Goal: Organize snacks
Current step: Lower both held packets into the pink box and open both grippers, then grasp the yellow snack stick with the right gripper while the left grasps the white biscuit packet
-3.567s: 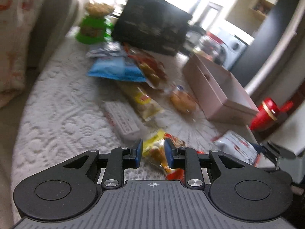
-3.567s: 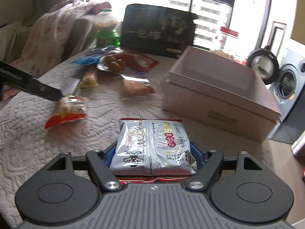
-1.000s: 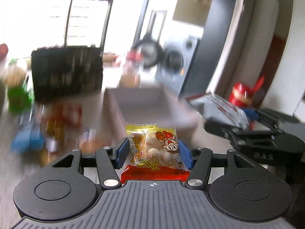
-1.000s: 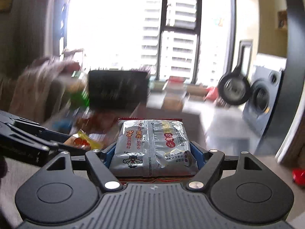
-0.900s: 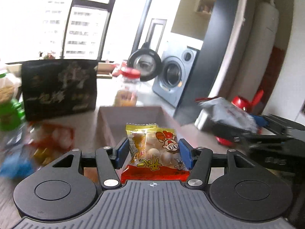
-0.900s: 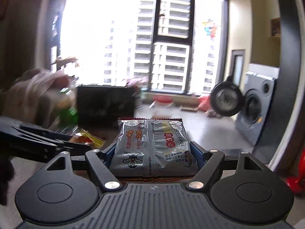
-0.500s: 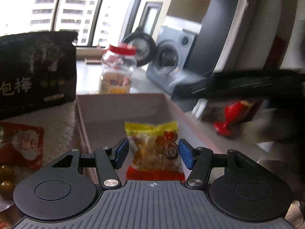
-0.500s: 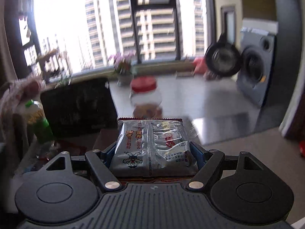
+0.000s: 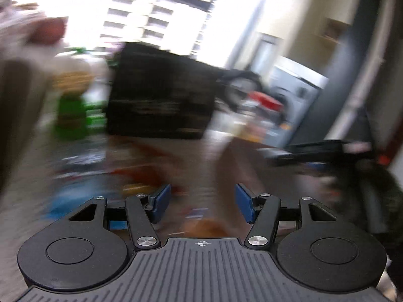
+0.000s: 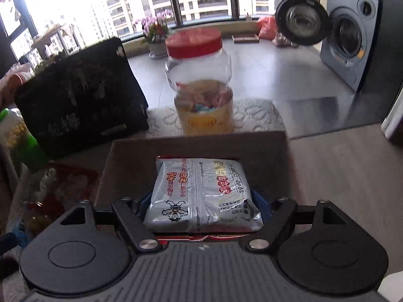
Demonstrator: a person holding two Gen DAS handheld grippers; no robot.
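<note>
Silver foil fills the right gripper (image 10: 203, 206): its jaws are clamped on a grey snack pack (image 10: 201, 196), which hangs over the open box (image 10: 126, 156). Behind the box stands a clear jar (image 10: 201, 83) with a red lid, and to the left of it a black bag (image 10: 78, 98) with pale lettering. A green bottle (image 10: 27, 148) sits at the far left, near loose red packets (image 10: 65, 183) on the cloth.

The left gripper (image 9: 202, 202) is spread wide with nothing between its blue pads (image 9: 161, 198). Its view is badly blurred; only the black bag (image 9: 161, 95), a green blur (image 9: 73, 115) and the right gripper's dark frame (image 9: 322, 153) can be made out.
</note>
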